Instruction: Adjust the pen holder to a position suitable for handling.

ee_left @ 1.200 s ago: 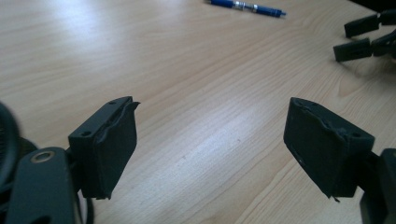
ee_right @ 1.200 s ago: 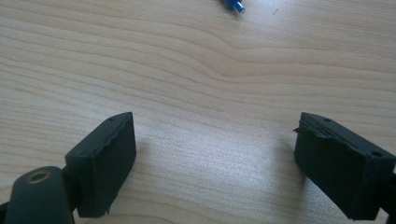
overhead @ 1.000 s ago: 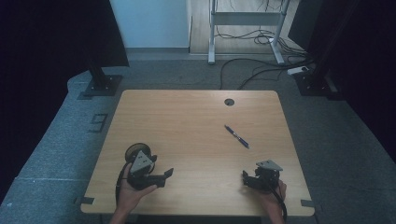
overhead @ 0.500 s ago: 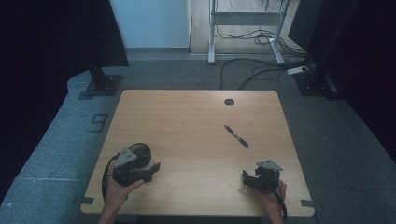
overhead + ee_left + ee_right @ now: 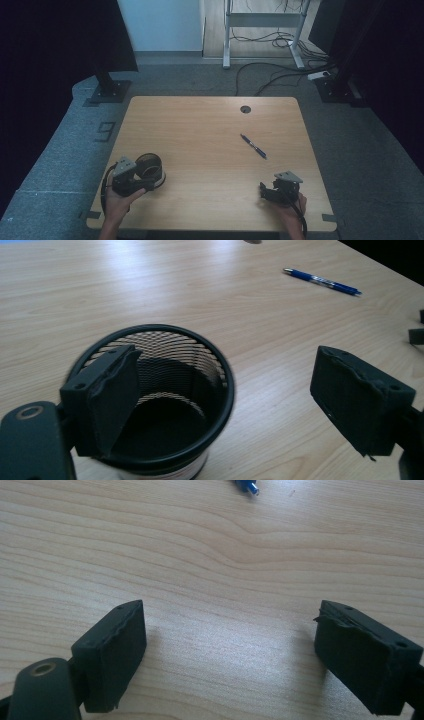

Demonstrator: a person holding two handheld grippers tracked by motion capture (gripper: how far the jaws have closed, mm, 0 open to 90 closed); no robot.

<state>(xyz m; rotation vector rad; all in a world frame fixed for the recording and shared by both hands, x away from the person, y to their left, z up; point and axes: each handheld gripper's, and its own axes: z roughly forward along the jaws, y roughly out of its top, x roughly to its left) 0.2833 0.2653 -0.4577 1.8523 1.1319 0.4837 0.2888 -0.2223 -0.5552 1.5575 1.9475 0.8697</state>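
Mesh fills the near part of what my left gripper (image 5: pixel 225 395) looks at: a black wire-mesh cup (image 5: pixel 165 395) stands upright on the wooden table (image 5: pixel 200 285), with a pale band around its base. My left gripper's jaws are spread wide and pinch nothing; one jaw hangs over the cup's open mouth, just inside the rim, while the other sits well clear of the cup, over bare wood. I cannot tell whether the inner jaw touches the mesh. Beyond the cup, far ahead of this gripper and off to the side of its free jaw, a blue pen (image 5: pixel 321 281) lies flat on the table. From above, my left hand (image 5: pixel 119 200) grips the left gripper (image 5: pixel 142 183) at the near left of the table (image 5: pixel 200 125), hard against the mesh cup (image 5: pixel 150 165). My right hand (image 5: pixel 290 210) holds the right gripper (image 5: pixel 265 192) at the near right, low over the wood. Its jaws are also spread wide, with only bare table (image 5: pixel 210 555) between them. The pen (image 5: pixel 253 146) lies ahead of my right gripper (image 5: pixel 230 650), well apart from it; just its blue tip (image 5: pixel 246 486) peeks in at the far edge of that gripper's own view.
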